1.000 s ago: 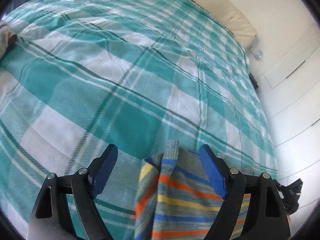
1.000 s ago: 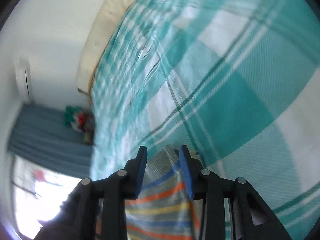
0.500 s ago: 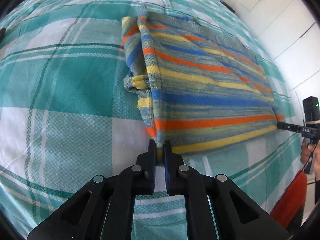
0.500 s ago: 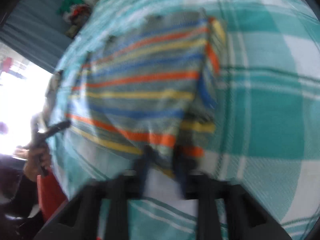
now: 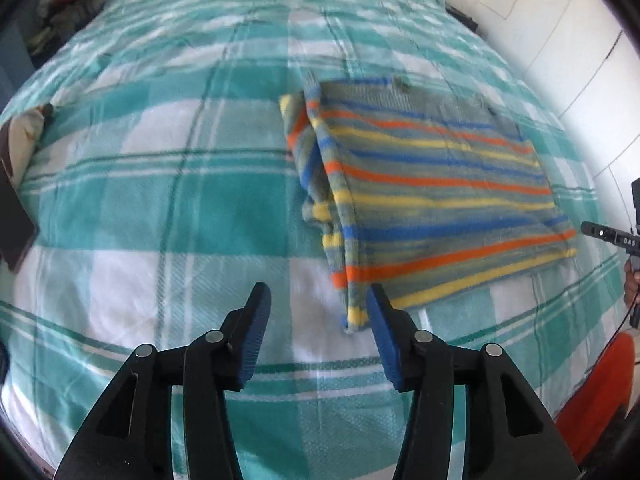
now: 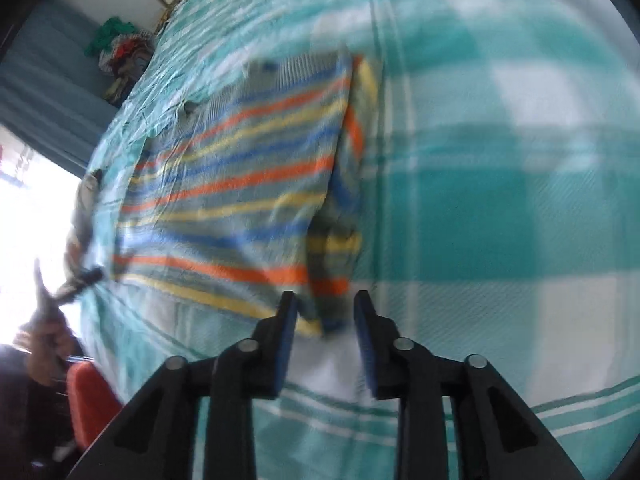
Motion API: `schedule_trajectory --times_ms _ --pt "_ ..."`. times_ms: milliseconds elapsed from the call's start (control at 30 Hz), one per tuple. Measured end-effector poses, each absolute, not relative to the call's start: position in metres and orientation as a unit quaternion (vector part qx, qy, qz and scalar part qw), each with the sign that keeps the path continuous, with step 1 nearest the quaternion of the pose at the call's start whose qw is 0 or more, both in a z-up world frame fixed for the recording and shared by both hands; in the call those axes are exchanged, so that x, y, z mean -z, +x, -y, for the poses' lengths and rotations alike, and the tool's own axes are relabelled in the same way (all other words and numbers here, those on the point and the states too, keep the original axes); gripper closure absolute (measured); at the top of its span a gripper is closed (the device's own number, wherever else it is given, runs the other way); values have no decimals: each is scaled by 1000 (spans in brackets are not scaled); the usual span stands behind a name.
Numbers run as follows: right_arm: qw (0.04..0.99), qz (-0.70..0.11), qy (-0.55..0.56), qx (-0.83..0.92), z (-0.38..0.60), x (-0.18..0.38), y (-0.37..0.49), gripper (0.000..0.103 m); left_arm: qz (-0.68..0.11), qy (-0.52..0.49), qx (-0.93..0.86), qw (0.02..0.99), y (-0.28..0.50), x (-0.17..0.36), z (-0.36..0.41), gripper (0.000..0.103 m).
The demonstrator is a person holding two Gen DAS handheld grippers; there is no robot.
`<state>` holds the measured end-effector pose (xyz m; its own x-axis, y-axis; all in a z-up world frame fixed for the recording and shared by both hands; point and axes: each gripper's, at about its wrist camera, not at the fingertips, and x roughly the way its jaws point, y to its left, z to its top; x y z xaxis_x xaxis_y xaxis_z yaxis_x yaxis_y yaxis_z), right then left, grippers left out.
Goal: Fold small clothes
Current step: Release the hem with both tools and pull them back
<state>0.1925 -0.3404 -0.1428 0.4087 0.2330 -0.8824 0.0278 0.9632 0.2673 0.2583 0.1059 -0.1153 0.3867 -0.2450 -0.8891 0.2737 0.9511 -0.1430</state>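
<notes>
A striped knit garment in grey, orange, yellow and blue lies flat on the teal-and-white checked bedspread; its left edge is folded over. My left gripper is open and empty, its right finger beside the garment's near left corner. In the right wrist view the same garment lies ahead and left. My right gripper is open, with the garment's near right corner lying between the jaws, not clamped. That view is blurred.
A pile of clothes sits beyond the bed's far corner. A dark object lies at the bed's left edge. White cupboard doors stand to the right. The opposite gripper and hand show at the frame edge.
Both grippers were shut on the garment's near corners half a second ago; now both have opened and let go. The garment lies flat on the bed.
</notes>
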Motion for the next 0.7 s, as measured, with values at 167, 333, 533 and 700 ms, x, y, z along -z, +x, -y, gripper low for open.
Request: schedule_trajectory --times_ms 167,333,533,700 --pt "860 -489 87 -116 319 117 249 71 -475 -22 209 854 296 108 -57 35" --pt "857 -489 68 -150 283 151 307 71 -500 39 210 839 327 164 -6 34" --pt "853 -515 40 -81 313 183 317 91 -489 85 185 848 307 172 -18 31" --pt "862 -490 39 -128 303 147 277 84 -459 65 204 862 272 149 -16 20"
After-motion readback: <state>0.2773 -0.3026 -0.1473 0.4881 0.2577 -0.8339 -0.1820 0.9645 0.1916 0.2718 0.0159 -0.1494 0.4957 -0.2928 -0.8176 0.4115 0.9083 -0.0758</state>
